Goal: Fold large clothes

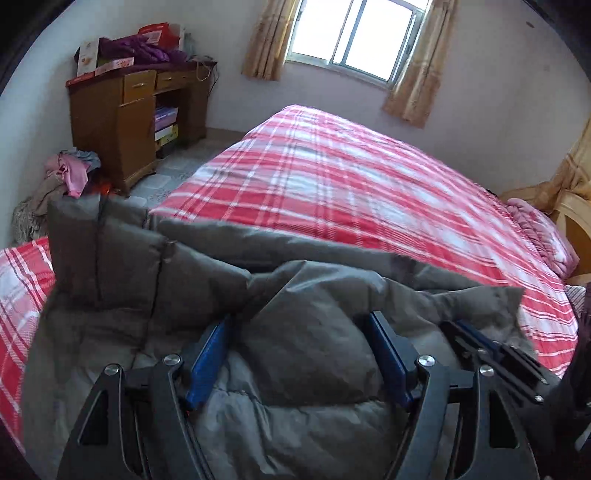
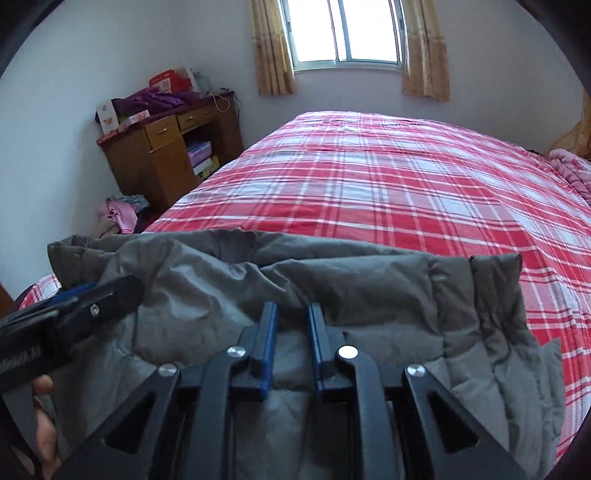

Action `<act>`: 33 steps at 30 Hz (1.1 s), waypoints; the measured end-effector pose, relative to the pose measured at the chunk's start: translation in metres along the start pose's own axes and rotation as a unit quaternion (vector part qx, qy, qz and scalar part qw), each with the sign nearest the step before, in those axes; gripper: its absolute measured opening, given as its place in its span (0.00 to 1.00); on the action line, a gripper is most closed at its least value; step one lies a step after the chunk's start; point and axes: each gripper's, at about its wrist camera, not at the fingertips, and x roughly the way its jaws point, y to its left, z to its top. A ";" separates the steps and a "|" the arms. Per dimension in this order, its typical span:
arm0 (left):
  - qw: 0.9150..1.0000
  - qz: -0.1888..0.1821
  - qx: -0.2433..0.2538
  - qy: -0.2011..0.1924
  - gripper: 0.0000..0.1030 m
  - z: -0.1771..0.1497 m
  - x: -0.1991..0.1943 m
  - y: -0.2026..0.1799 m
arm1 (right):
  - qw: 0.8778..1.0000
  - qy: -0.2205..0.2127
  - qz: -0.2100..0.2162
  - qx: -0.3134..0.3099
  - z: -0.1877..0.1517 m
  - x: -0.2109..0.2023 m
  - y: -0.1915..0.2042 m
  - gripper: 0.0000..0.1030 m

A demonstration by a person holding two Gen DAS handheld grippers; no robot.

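A grey padded jacket (image 1: 303,332) lies bunched on the near edge of the bed with the red plaid cover (image 1: 351,177); it also shows in the right wrist view (image 2: 332,280). My left gripper (image 1: 301,321) has its jaws wide apart with a thick fold of the jacket bulging between them. My right gripper (image 2: 291,310) has its jaws narrowly apart around a fold of the jacket. The right gripper (image 1: 491,350) shows at the left wrist view's right edge, and the left gripper (image 2: 74,299) at the right wrist view's left edge.
A wooden desk (image 1: 122,110) piled with boxes and purple cloth stands against the far left wall. A heap of clothes (image 1: 66,177) lies on the floor beside it. A pink quilt (image 1: 535,229) sits at the bed's right end. A curtained window (image 2: 347,29) is behind the bed.
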 end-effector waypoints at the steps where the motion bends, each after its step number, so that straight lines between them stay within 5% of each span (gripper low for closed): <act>1: 1.000 -0.007 -0.008 0.001 0.73 -0.002 0.004 0.003 | 1.000 0.003 0.002 0.009 0.000 0.006 -0.004 0.19; 11: 0.998 -0.050 -0.038 -0.020 0.75 -0.014 0.019 0.019 | 0.998 0.009 0.034 0.046 -0.012 0.020 -0.021 0.19; 23: 1.000 0.008 -0.002 0.003 0.75 -0.014 0.028 0.004 | 0.997 0.047 0.024 0.054 -0.003 0.023 -0.026 0.15; 29: 1.000 0.019 0.007 0.005 0.75 -0.015 0.029 0.002 | 0.996 0.008 -0.081 0.032 0.017 -0.020 -0.064 0.16; 33: 1.000 0.025 0.016 0.005 0.75 -0.016 0.028 0.000 | 0.988 0.053 -0.140 0.040 -0.009 -0.003 -0.105 0.14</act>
